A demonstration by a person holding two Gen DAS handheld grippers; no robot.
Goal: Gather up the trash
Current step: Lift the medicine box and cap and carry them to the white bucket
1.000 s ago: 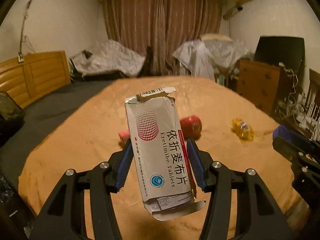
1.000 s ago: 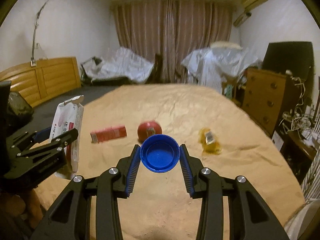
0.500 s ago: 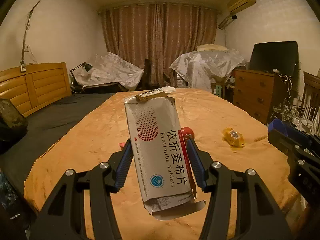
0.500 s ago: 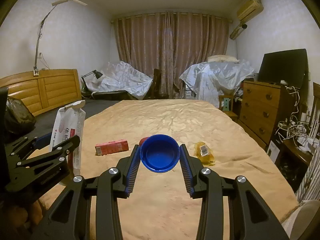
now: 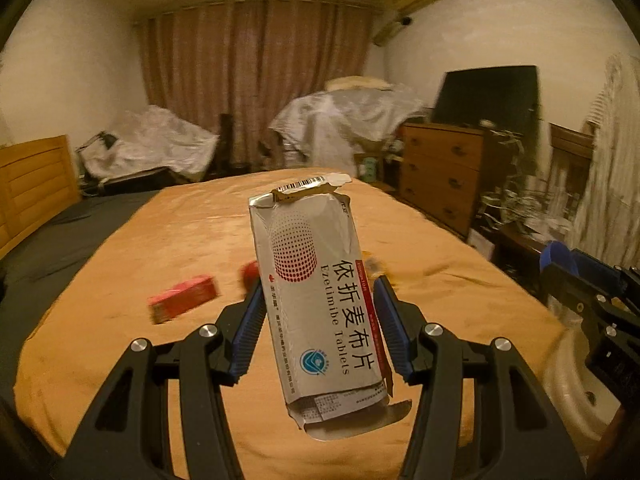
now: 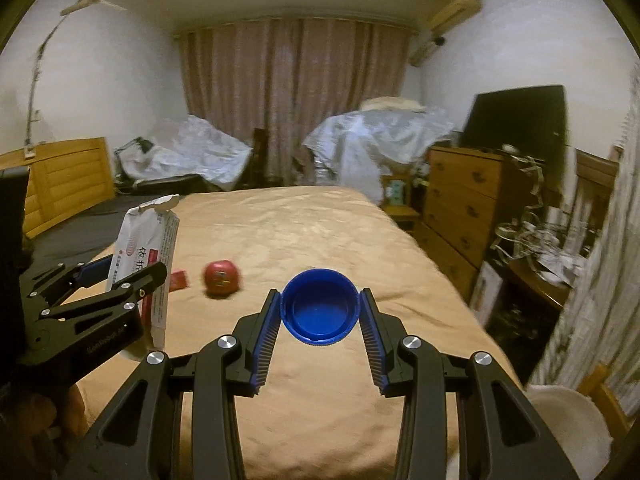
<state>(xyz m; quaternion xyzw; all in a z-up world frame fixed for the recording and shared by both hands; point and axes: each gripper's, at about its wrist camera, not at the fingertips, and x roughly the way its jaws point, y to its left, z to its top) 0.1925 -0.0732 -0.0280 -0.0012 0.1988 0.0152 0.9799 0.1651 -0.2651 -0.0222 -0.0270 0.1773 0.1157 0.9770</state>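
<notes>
Two grippers, two pieces of trash held above the bed.

Your left gripper (image 5: 320, 300) is clamped on one grey tablet box (image 5: 316, 300), upright with both end flaps torn open; your right gripper (image 6: 320, 308) pinches one blue bottle cap (image 6: 319, 307), hollow side facing you. Both hang over the near end of the bed (image 6: 304, 232). Two items lie on the bed's cover past the box: one red carton (image 5: 182, 298) and one round red object (image 6: 221, 275) just beside it.
</notes>
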